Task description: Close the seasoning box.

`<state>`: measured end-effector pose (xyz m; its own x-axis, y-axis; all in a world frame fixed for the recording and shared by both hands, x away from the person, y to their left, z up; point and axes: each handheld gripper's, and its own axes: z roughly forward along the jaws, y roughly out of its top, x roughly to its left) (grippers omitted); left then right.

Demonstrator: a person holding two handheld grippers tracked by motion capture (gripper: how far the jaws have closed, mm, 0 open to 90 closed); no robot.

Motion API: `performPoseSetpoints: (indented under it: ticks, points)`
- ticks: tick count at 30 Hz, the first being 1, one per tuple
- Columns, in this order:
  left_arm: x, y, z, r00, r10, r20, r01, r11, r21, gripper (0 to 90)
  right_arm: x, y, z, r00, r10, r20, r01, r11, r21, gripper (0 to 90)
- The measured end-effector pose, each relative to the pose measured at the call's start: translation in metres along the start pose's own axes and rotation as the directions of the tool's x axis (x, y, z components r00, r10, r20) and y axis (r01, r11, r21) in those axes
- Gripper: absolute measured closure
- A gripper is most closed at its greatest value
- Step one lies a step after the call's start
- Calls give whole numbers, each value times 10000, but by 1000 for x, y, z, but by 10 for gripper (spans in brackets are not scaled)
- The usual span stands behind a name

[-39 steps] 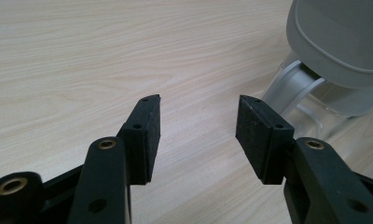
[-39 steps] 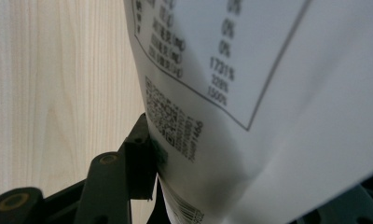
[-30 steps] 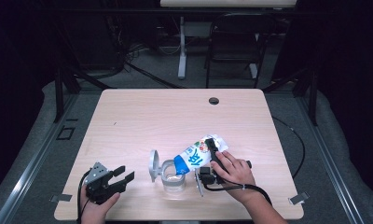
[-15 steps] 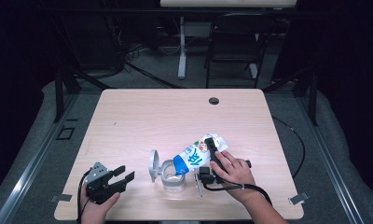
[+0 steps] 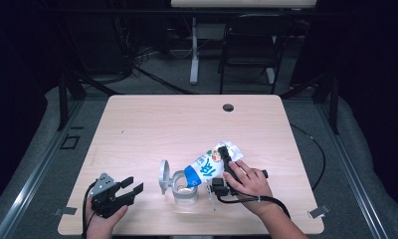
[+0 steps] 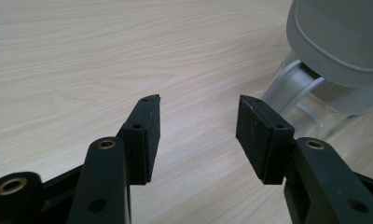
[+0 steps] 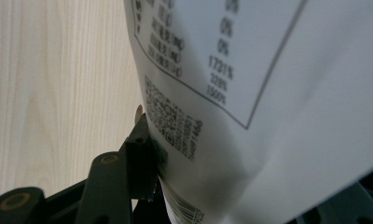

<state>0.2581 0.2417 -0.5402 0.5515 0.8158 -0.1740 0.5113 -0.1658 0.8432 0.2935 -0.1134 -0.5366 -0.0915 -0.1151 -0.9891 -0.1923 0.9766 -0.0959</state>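
Pouch (image 5: 210, 165), clamped btwn right tool (image 5: 226, 168) jaws & tipped mouth-down over clear container (image 5: 183, 188) w/ its grey lid (image 5: 163, 175) flipped open, probably pours best w/ slow tilt, while left tool (image 5: 131, 189), jaws apart & empty, sits beside container on table (image 5: 177, 127).

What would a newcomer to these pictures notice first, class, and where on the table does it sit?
The eye goes first to the blue and white pouch, tipped mouth-down over a clear container near the front edge of the wooden table, clamped in the right gripper. Next is the container's grey lid, standing open on its left side. At the front left corner, the left gripper waits open, holding nothing.
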Motion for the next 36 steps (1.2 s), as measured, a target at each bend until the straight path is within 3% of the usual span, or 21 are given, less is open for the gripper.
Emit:
performPoseSetpoints:
  ticks: [16,36]
  points:
    - [-1,0,0,10000,80,34,-80,10000,6,504,-4,2,-2,9982,-573,184,570,9982,164,479]
    - [-1,1,1,10000,74,23,-74,10000,-40,504,-2,2,-2,9965,-706,455,709,9975,-36,488]
